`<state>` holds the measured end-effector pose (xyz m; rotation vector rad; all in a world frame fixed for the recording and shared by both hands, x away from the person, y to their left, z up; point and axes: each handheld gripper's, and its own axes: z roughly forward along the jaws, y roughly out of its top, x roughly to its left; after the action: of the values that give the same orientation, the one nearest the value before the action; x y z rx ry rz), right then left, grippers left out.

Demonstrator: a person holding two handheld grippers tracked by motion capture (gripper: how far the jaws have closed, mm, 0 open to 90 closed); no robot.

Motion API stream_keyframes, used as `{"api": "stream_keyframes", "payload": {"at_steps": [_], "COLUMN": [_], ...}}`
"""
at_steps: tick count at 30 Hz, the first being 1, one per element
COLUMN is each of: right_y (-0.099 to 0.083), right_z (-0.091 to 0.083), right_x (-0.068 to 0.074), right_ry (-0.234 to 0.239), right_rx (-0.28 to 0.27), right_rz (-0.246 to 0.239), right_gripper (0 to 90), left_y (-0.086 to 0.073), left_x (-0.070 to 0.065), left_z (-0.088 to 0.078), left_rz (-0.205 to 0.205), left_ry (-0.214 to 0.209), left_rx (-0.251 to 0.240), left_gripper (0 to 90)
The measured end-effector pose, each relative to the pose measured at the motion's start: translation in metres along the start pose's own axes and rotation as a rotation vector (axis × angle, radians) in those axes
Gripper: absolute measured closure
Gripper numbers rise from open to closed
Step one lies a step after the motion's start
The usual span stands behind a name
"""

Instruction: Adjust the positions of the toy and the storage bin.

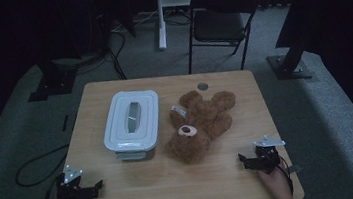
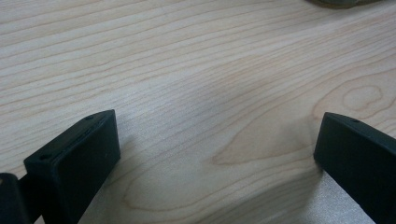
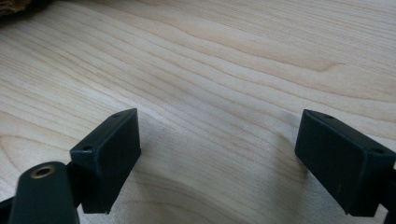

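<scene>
Wood table [image 1: 173, 180] seen from the high view carries two things near its middle. Toward ten o'clock from the centre sits a white lidded container [image 1: 131, 119], long side running away from the person, with a grey handle set into its lid. Just beside it, toward three o'clock, a brown teddy bear [image 1: 200, 124] lies on its back, head toward six o'clock and legs toward one o'clock, a pale tag near one arm. A small grey disc [image 1: 202, 86] is set into the tabletop at twelve o'clock from the bear. The left gripper [image 1: 91, 187] rests at the table's seven o'clock corner, the right gripper [image 1: 246, 161] at five o'clock; both are well apart from the container and the bear. A dark folding chair [image 1: 221, 21] stands on the carpet past the far edge.

The left gripper view has the left gripper [image 2: 217, 154] with its black jaws spread wide over bare wood grain, nothing between them. A sliver of brown shows at the top edge, at one o'clock.

The right gripper view has the right gripper [image 3: 217, 154] likewise spread wide above bare wood, holding nothing. A scrap of brown fur sits in the corner at eleven o'clock.
</scene>
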<state>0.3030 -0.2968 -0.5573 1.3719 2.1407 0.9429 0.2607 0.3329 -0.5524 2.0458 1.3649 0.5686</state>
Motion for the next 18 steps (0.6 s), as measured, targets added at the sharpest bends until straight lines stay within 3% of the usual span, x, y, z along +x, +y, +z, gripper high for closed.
{"api": "stream_keyframes", "payload": {"at_steps": [9,18], "right_y": [-0.0039,-0.006], "right_z": [-0.004,-0.0061], "right_x": [-0.0014,-0.0013], "right_ry": [0.016,0.031], "right_rx": [0.001,0.003], "right_rz": [-0.015,-0.031], "right_gripper": [13.3,12.3], "left_y": [0.0018,0.0018], "left_x": [-0.0005,-0.0002], "left_z": [0.0017,0.0016], "left_rz": [-0.012,0.006], "left_ry": [0.01,-0.004], "left_rx": [-0.001,0.0], "left_gripper": [1.1,1.1]}}
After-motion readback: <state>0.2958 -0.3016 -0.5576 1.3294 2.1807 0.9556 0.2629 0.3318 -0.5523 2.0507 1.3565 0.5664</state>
